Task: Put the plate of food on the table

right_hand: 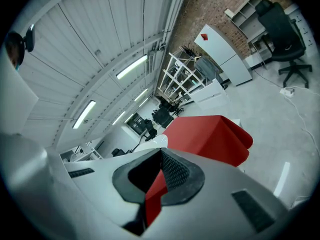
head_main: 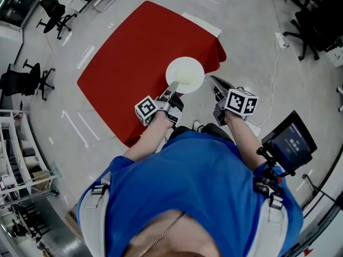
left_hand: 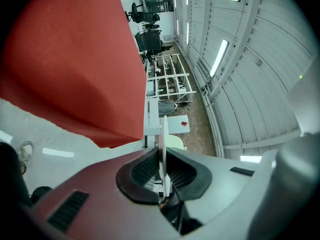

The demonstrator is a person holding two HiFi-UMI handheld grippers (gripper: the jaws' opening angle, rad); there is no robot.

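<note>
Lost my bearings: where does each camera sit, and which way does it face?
Head view: on the person's head, looking steeply down at the red table and white plate; blue-shirted torso, forearms, left gripper and right gripper show.
Left gripper view: on the left gripper, looking along jaws clamped on the white plate's edge-on rim.
Right gripper view: on the right gripper, looking past shut, empty jaws.
Shared: all three show the red table.

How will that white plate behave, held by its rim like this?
The plate looks rigid and thin, probably light. Pinched at one rim edge by the left hand-held gripper, it may tip; its smooth surface could slip.
</note>
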